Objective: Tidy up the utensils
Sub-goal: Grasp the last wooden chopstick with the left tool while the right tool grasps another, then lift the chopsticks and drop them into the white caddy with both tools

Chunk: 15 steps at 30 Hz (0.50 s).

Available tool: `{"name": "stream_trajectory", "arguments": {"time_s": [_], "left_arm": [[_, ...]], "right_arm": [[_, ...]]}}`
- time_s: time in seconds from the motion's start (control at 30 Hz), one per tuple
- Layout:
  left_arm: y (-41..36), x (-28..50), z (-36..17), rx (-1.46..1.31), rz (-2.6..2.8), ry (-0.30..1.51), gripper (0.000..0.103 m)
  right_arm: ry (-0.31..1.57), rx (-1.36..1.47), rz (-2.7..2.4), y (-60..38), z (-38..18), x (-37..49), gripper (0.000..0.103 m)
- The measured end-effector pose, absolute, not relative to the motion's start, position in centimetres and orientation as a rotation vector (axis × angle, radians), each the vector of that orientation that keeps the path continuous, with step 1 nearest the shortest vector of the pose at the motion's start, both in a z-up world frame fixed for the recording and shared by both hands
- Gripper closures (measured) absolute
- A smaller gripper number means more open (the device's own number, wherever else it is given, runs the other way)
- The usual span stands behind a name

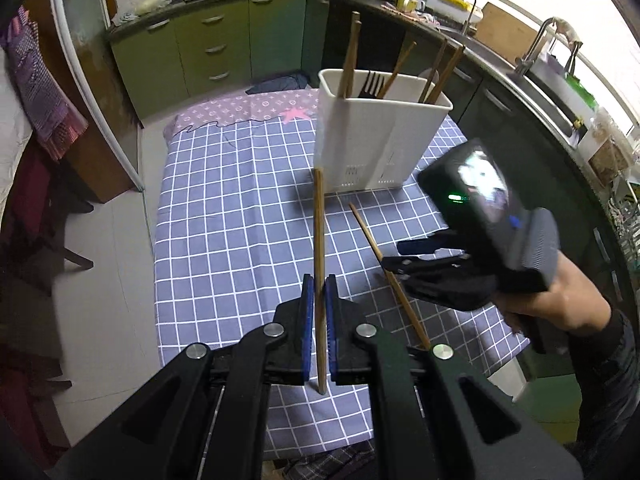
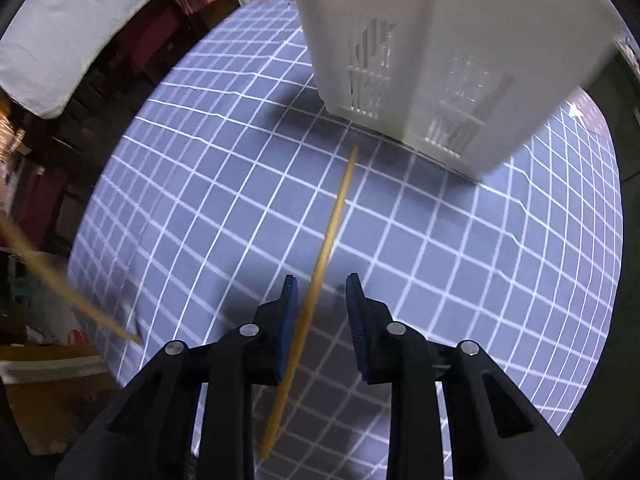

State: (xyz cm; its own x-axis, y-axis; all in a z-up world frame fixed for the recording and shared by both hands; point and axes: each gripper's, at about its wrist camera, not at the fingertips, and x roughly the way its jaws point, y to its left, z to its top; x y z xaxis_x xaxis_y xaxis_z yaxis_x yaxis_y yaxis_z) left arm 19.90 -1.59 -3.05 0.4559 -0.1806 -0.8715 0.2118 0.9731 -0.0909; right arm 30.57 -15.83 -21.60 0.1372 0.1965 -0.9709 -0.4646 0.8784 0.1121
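Note:
My left gripper is shut on a wooden chopstick and holds it above the table, pointing toward the white utensil holder. The holder stands at the far side of the table with several chopsticks and a black fork in it. A second chopstick lies flat on the checked tablecloth. My right gripper is open, low over the table, with its fingers on either side of that chopstick. In the left wrist view the right gripper sits over the same chopstick.
The table carries a blue-and-white checked cloth. Its edges drop off to the floor at left and front. Green kitchen cabinets and a counter with a sink stand behind and to the right. The held chopstick shows blurred at the left of the right wrist view.

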Motion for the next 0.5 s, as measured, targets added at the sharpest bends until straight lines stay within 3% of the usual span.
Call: {"name": "stream_trajectory", "arguments": {"time_s": [0.27,0.4,0.5], "left_arm": [[-1.0,19.2,-2.7,0.034,-0.262,1.033,0.097],[-1.0,18.9,-2.7,0.04,-0.272,1.025,0.097],[-1.0,18.8,-2.6,0.05,-0.274,1.019,0.097]], "right_arm": [[1.386,-0.319,0.419,-13.2,-23.2,32.1,0.08],[1.376,-0.338,0.418,-12.4,-23.2,32.0,0.094],[1.354,-0.365,0.413,-11.7,-23.1,31.5,0.096]]}}
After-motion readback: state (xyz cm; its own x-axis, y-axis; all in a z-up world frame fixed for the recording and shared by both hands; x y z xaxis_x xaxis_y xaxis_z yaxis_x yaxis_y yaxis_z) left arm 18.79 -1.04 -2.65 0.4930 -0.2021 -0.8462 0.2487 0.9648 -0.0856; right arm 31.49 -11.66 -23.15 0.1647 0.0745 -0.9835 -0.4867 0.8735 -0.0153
